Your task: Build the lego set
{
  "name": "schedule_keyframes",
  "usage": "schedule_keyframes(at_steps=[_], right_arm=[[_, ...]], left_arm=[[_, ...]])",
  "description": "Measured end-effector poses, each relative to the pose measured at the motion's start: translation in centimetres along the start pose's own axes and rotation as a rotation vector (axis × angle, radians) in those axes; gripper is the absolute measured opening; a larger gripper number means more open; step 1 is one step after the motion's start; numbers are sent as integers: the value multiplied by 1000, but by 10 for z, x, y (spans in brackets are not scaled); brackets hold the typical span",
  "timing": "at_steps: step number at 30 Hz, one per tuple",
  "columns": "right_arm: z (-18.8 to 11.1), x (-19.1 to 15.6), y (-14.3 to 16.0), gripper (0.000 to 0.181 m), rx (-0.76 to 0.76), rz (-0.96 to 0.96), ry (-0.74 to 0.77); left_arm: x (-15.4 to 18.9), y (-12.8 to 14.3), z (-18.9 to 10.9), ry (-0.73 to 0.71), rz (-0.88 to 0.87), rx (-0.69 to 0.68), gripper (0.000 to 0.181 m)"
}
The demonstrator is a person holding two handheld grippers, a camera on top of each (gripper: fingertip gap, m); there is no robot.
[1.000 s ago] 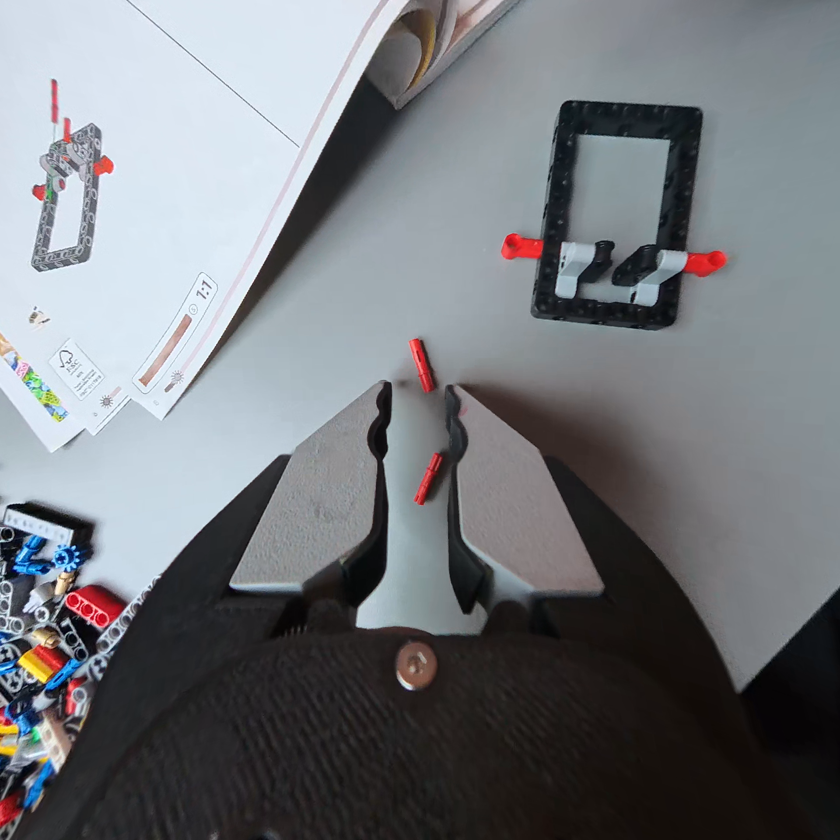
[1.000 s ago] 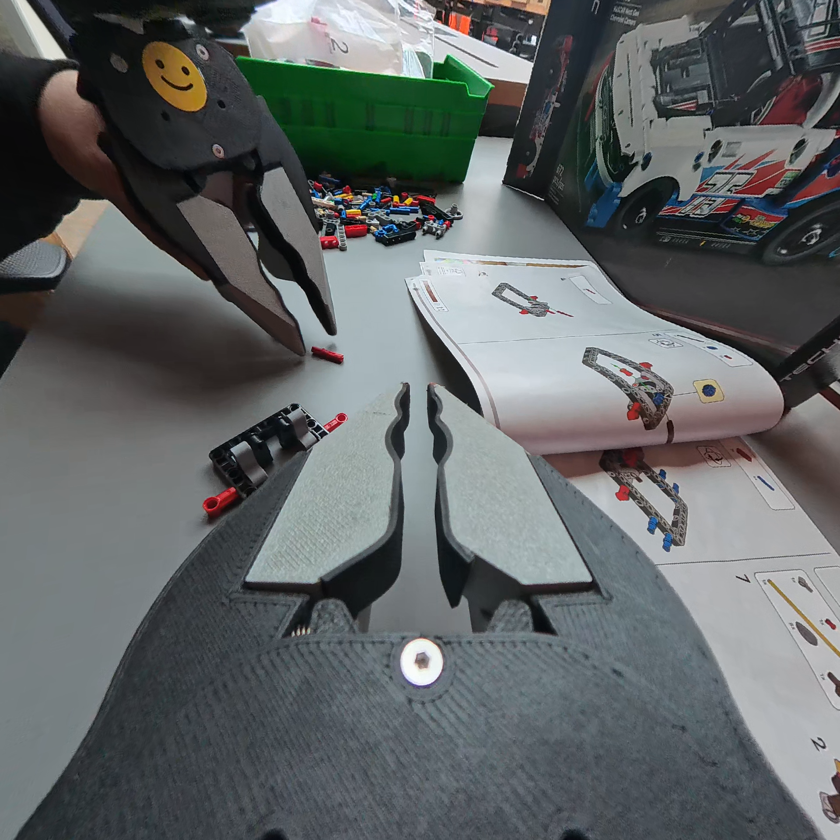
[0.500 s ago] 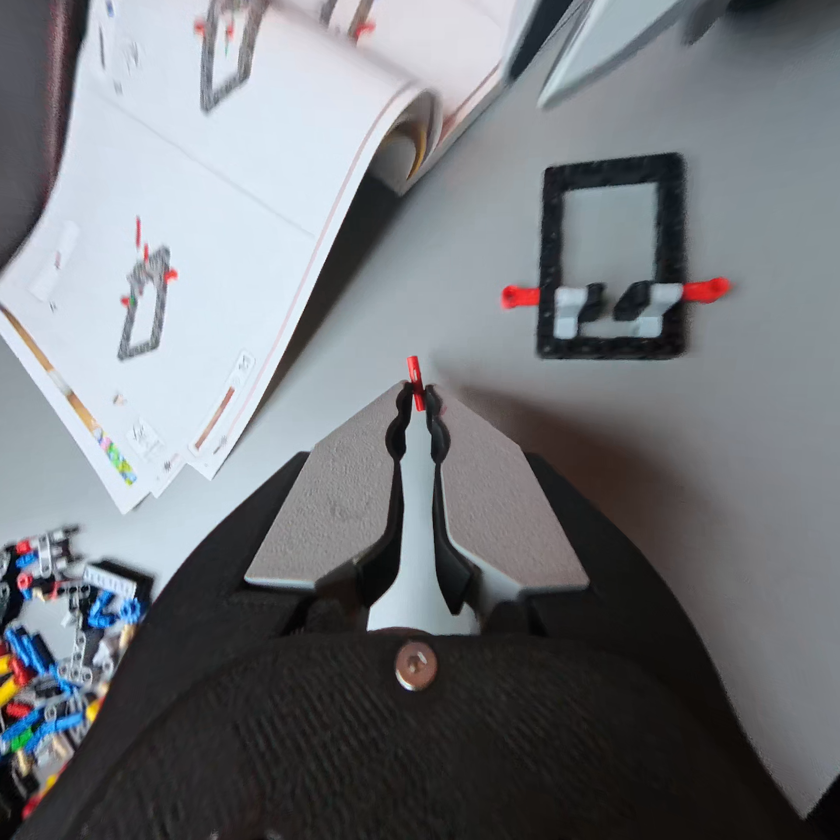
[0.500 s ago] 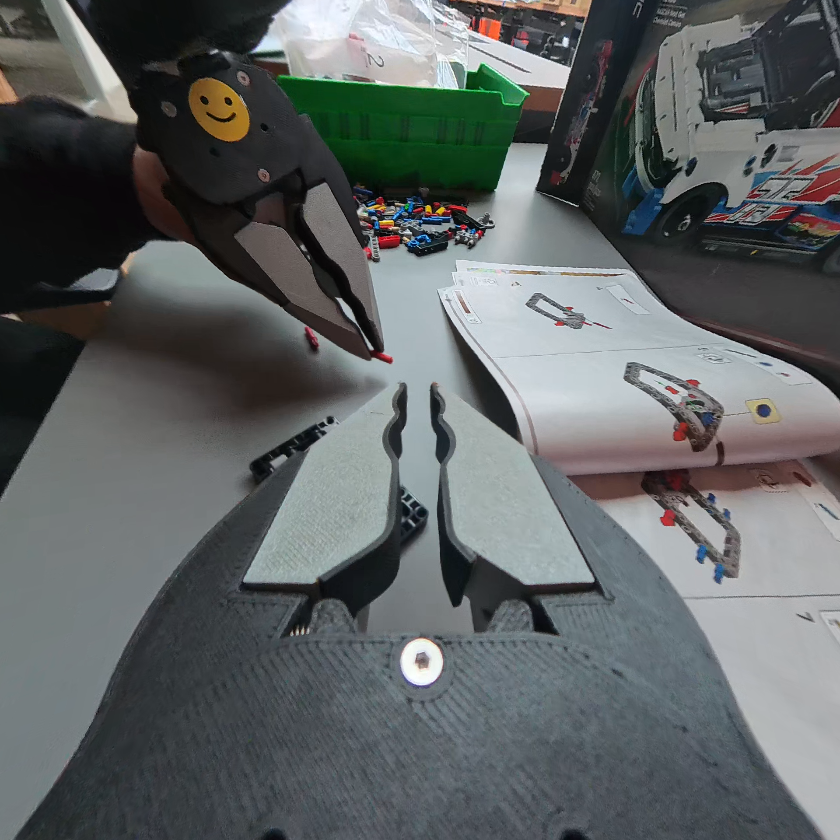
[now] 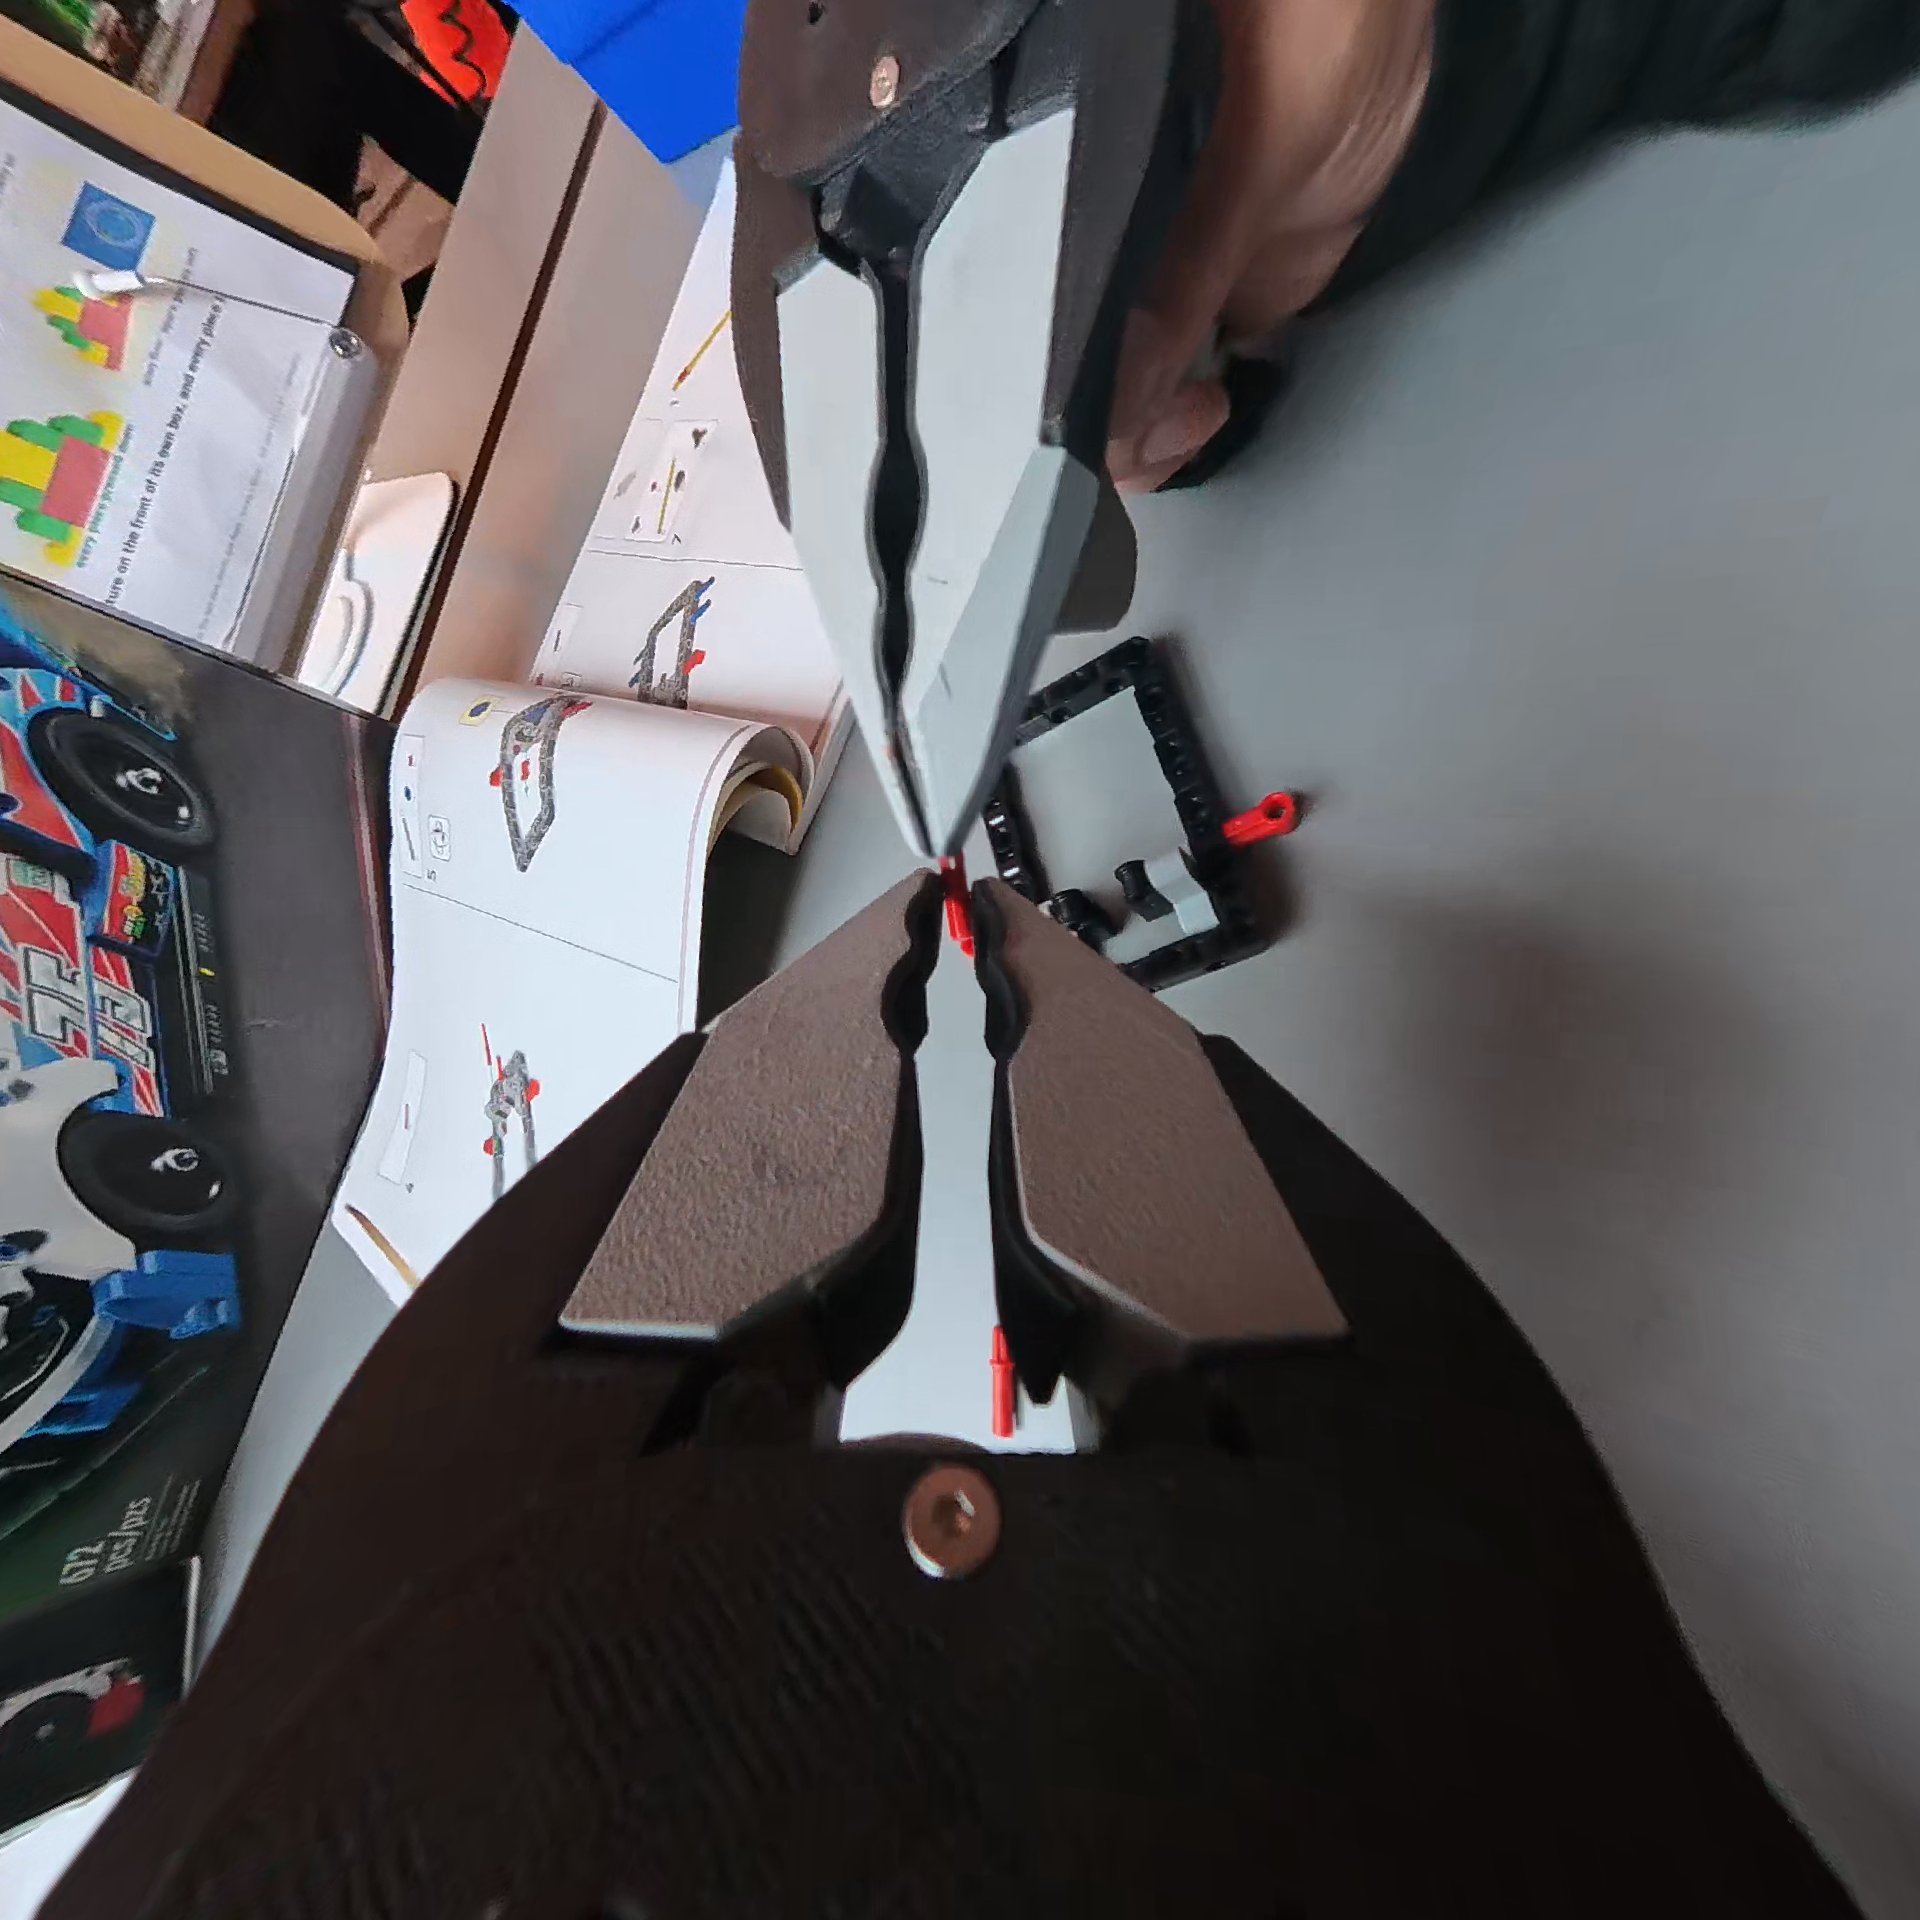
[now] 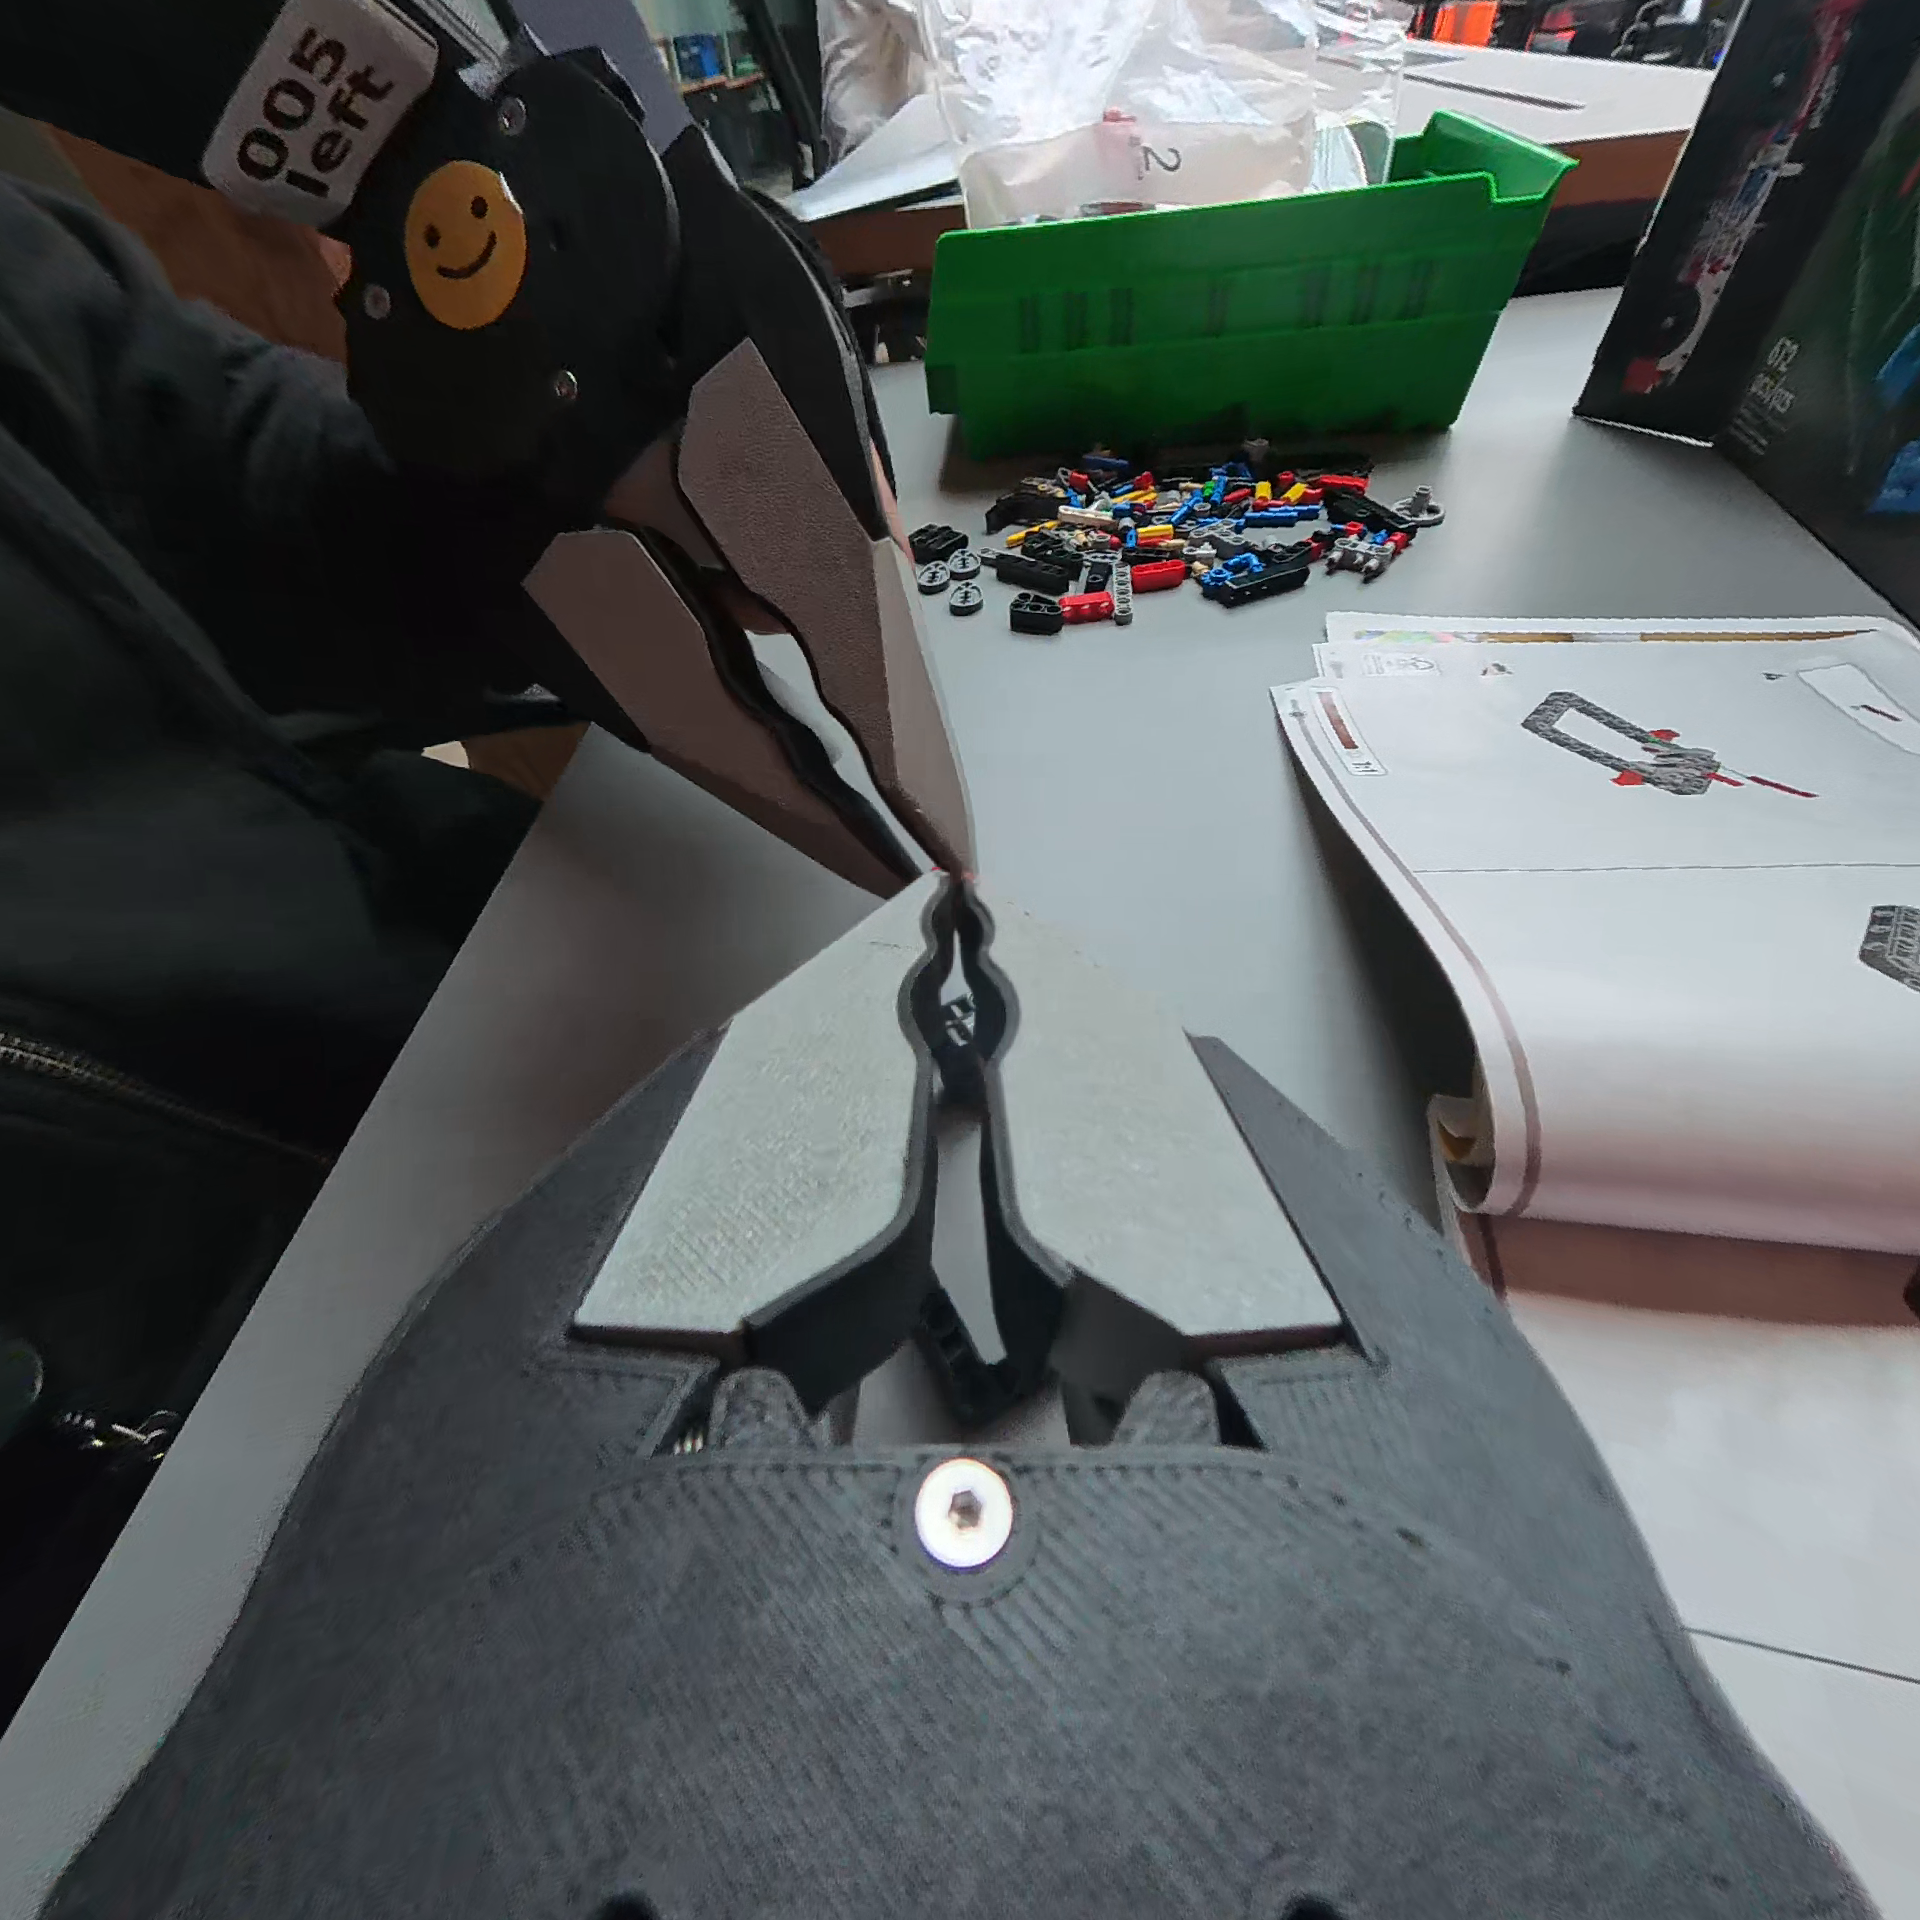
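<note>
Pin (image 5: 957,910) pinched at the tip of the left claw (image 5: 952,900), red, long axis running straight up the frame along the fingers. Right claw (image 5: 928,831) comes nose-down from the top, tips together on the pin's far end, it seems; contact point too small to be sure. Looks like a handover between the two. Black frame (image 5: 1174,727) lies on the bench (image 5: 1558,935) just right of centre, nearer the right claw. Second red pin (image 5: 1000,1382) sits loose low in frame. Writing visible: printed box (image 5: 114,935) far left, white tag (image 6: 312,104) on the left claw, booklet (image 5: 561,894).
</note>
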State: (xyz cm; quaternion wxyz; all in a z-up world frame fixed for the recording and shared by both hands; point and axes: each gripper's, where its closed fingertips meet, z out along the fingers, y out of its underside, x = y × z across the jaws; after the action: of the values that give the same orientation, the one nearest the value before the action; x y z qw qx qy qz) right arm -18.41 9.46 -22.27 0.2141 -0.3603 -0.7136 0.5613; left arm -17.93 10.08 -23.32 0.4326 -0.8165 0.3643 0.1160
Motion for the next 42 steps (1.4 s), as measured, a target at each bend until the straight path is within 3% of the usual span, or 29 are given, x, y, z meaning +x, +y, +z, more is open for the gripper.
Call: schedule_keyframes(at_steps=[19,24,29,33,36,42], right_arm=[[0,0,9,10,-53,-88,24],[1,-7,10,1,-62,-115,-5],[-16,8,13,9,-84,-116,61],[-29,28,30,17,-176,-121,157],[-27,31,43,21,-226,-44,143],[-33,35,54,18,-283,-14,178]], left_arm=[[8,-2,-4,41,71,21,4],[10,-2,-7,98,17,65,3],[0,10,-5,62,-22,46,4],[-7,23,-1,51,-101,32,4],[-8,31,3,43,-134,24,4],[-3,40,3,47,-146,48,4]])
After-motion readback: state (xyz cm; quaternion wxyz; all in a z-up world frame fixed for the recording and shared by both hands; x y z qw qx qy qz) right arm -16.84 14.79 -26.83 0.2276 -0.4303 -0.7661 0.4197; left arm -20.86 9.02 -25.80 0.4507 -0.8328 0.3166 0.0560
